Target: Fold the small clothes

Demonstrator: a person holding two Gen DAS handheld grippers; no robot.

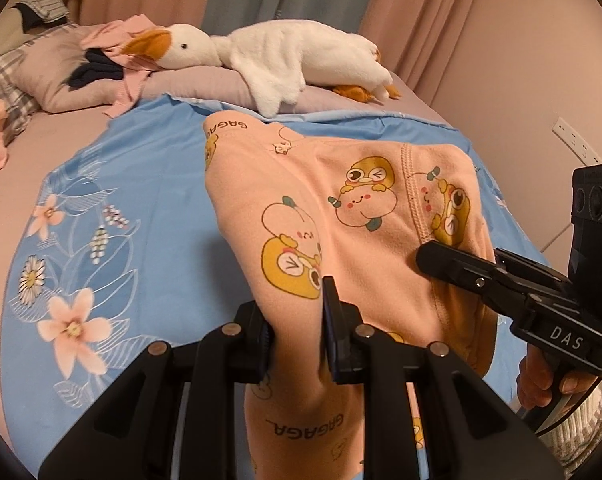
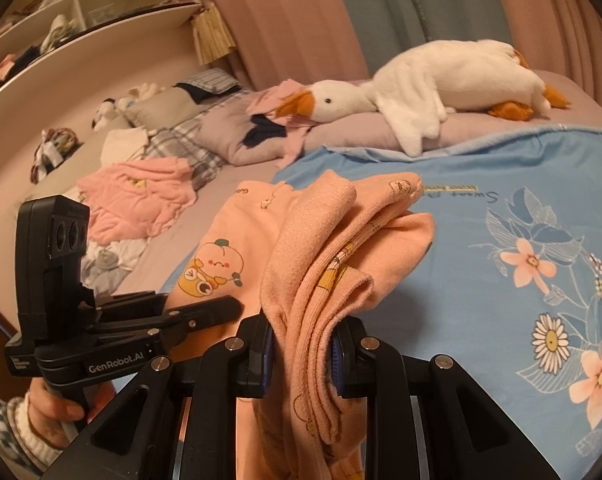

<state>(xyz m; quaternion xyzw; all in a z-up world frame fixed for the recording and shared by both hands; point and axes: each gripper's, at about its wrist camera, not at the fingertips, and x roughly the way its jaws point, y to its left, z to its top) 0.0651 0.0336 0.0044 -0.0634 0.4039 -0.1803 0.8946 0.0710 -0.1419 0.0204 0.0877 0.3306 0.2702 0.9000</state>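
A small peach garment (image 1: 365, 208) printed with cartoon animals and "GAGAGA" lettering is held up over the blue floral sheet (image 1: 149, 216), its far end still lying on the sheet. My left gripper (image 1: 297, 332) is shut on a fold of it at the lower middle of the left wrist view. My right gripper (image 1: 427, 258) comes in from the right in that view and pinches the garment's seamed edge. In the right wrist view the right gripper (image 2: 303, 346) is shut on several bunched layers of the garment (image 2: 341, 232). The left gripper (image 2: 231, 306) grips the cloth to its left.
A white plush goose (image 1: 285, 56) lies across pillows (image 1: 57, 76) at the far side of the bed. A pile of pink clothes (image 2: 141, 200) sits left of the sheet. Open shelves (image 2: 81, 4) stand behind. A wall socket (image 1: 573, 140) is at the right. A hand (image 2: 57, 408) holds the left gripper's handle.
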